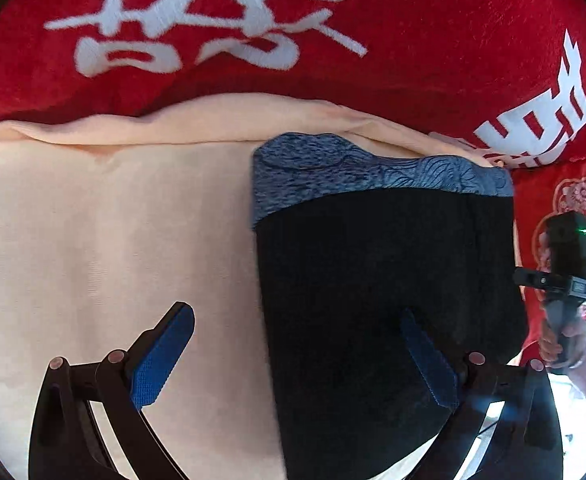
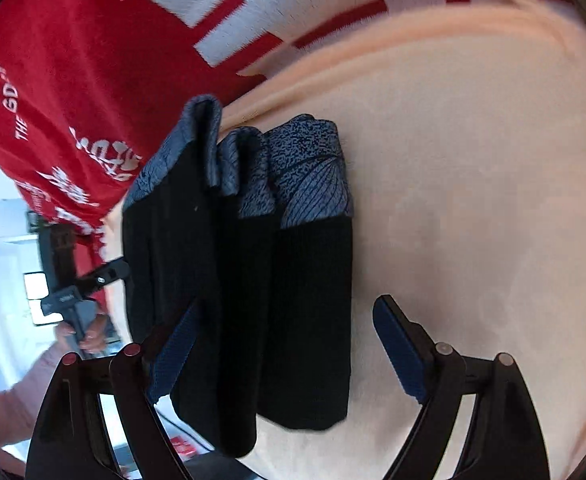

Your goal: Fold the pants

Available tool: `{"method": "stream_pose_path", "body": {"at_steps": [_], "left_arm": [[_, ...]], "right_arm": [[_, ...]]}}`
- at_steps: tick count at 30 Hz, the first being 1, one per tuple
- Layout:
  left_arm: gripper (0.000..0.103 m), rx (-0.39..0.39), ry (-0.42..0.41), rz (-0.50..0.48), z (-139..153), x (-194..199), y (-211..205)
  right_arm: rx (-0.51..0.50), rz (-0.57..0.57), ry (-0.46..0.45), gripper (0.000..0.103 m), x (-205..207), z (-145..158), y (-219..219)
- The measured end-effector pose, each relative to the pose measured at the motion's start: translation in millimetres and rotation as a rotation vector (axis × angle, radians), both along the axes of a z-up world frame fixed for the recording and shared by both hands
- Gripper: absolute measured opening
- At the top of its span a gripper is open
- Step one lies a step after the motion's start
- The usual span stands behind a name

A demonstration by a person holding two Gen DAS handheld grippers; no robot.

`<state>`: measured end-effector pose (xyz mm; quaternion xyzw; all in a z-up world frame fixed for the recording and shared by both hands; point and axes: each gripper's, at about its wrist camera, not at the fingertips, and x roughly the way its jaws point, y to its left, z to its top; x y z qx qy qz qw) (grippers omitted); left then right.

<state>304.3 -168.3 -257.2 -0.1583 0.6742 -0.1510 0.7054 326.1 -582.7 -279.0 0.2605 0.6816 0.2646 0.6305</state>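
Both the left gripper (image 1: 293,356) and right gripper (image 2: 285,352) hold their fingers wide open, gripping nothing, above the folded black pants (image 1: 381,272) whose blue-patterned band lies at 12 o'clock.

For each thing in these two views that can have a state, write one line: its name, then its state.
pants: folded into layers, lying on the peach cloth
peach cloth: spread flat, far edge rumpled
left gripper: open, holding nothing
right gripper: open, holding nothing
red banner: spread behind the cloth

Red cloth (image 2: 65,80): white "THE GD…", cut off; large white characters unreadable.
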Motion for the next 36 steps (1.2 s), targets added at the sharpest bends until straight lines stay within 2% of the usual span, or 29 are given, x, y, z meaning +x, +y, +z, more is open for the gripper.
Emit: {"method": "stream_pose_path", "body": {"at_steps": [3,6,9,13,14,15,17,19,22,28,33,36], "left_arm": [[0.103,0.0,0.001,-0.022,-9.2,4.5,-13.4],[0.103,-0.008,0.007,-0.035,-14.1,6.4,-29.7],[0.103,-0.024,0.024,-0.018,-17.9,9.5,-36.5],[0.103,-0.009,-0.003,-0.01,-13.2,4.9,-38.1],[0.098,-0.015,-0.007,-0.001,-12.4,3.5,-38.2],[0.094,-0.028,-0.013,0.009,-10.8,2.1,-37.8],[0.082,-0.028,-0.032,0.03,-3.7,-1.1,-39.0],[0.074,-0.014,-0.055,0.031,5.4,-4.1,-43.3],[0.06,-0.021,-0.078,0.042,19.8,-7.9,-44.9],[0.058,-0.025,-0.083,0.04,36.9,-17.5,-41.7],[0.058,-0.029,-0.102,0.063,63.4,-32.8,-43.5],[0.058,-0.026,-0.109,0.073,80.5,-50.5,-29.5]], "right_arm": [[0.059,0.033,0.005,0.09,4.2,-3.3,8.6],[0.051,0.074,0.001,0.09,9.4,-4.5,21.4],[0.064,0.054,0.021,0.091,11.9,-3.9,21.4],[0.065,0.021,0.038,0.09,11.2,-2.9,18.1],[0.05,0.016,0.06,0.09,12.5,-2.8,18.4],[0.045,0.018,0.062,0.089,14.9,-2.9,18.3],[0.046,0.015,0.072,0.076,15.5,-2.2,7.2],[0.076,-0.012,0.071,0.057,13.4,2.3,1.7],[0.113,-0.04,0.066,0.045,9.9,11.7,-6.9],[0.151,-0.04,0.053,0.041,5.1,30.1,-6.7],[0.196,-0.023,0.051,0.04,-6.2,51.1,-0.7],[0.215,-0.009,0.058,0.04,-19.7,64.3,6.1]]}}
